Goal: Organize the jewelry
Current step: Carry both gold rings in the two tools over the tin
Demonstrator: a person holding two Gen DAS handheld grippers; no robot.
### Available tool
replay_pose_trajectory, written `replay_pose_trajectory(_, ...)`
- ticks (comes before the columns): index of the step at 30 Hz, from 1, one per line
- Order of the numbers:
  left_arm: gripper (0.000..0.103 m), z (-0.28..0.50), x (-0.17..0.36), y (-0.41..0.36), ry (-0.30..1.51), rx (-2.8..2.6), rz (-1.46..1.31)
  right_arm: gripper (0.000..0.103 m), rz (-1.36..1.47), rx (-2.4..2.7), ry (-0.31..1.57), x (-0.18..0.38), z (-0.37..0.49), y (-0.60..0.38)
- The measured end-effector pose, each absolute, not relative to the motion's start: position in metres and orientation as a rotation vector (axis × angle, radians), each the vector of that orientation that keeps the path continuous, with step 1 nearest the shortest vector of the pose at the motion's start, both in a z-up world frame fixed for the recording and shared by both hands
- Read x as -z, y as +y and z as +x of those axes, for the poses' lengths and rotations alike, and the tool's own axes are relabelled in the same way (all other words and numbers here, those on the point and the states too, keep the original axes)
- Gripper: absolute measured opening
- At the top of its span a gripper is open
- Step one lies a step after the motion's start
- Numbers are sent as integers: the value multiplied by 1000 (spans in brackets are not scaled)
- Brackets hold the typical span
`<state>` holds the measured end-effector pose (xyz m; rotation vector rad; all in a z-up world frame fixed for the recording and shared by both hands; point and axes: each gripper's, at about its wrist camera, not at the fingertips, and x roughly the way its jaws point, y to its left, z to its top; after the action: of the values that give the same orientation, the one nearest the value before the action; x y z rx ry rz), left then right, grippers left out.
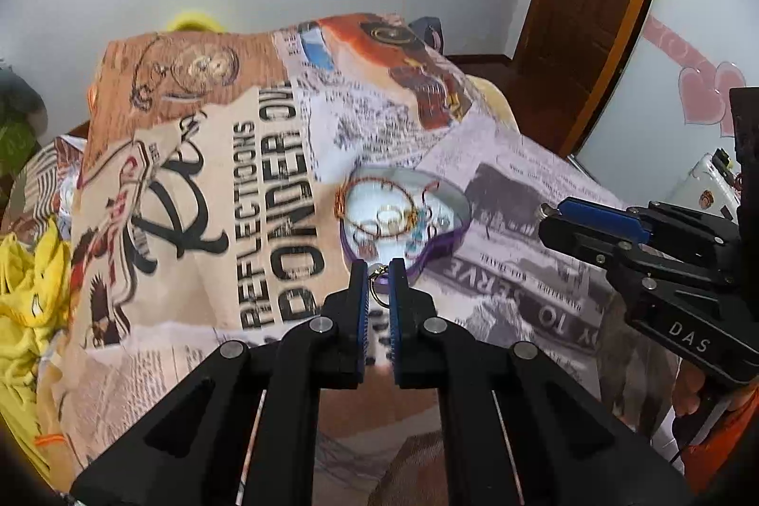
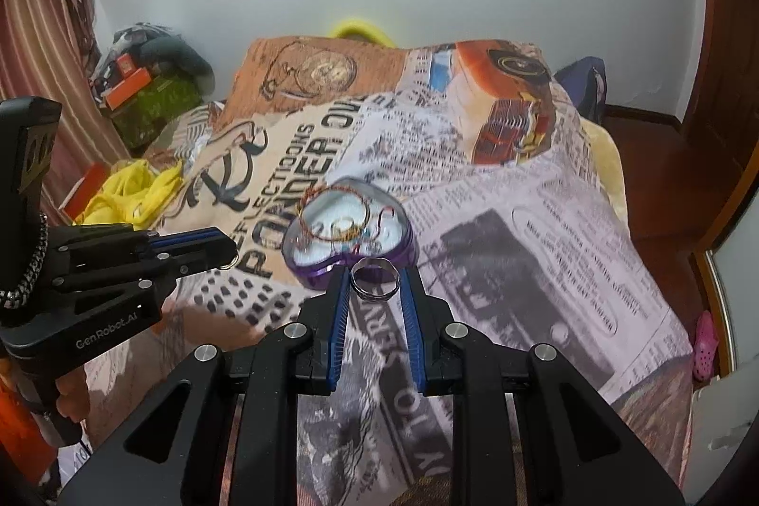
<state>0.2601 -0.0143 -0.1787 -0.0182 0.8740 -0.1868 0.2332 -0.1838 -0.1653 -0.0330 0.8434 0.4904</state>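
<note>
A purple heart-shaped box [image 1: 446, 243] [image 2: 379, 257] lies open on the printed bedspread, holding several bangles, rings and earrings on a white lining. My left gripper [image 1: 378, 269] is shut on a small gold ring [image 1: 378, 285], just in front of the box; it also shows from the side in the right wrist view [image 2: 227, 257]. My right gripper [image 2: 374, 273] is shut on a wide silver ring [image 2: 374, 280] at the box's near edge. It shows at the right of the left wrist view [image 1: 550, 216].
The bedspread [image 1: 246, 183] [image 2: 522, 221] with newspaper and poster prints covers the bed. Yellow cloth [image 1: 28, 283] [image 2: 128, 193] lies at its left edge. Boxes and bags [image 2: 142, 79] are piled by the curtain. A wooden door [image 1: 588, 8] stands to the right.
</note>
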Motion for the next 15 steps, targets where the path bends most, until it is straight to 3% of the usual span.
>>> replay_pose_trajectory(15,6,291,166,-13,828,188,-10,20,-43,-512,776,152,257,-172)
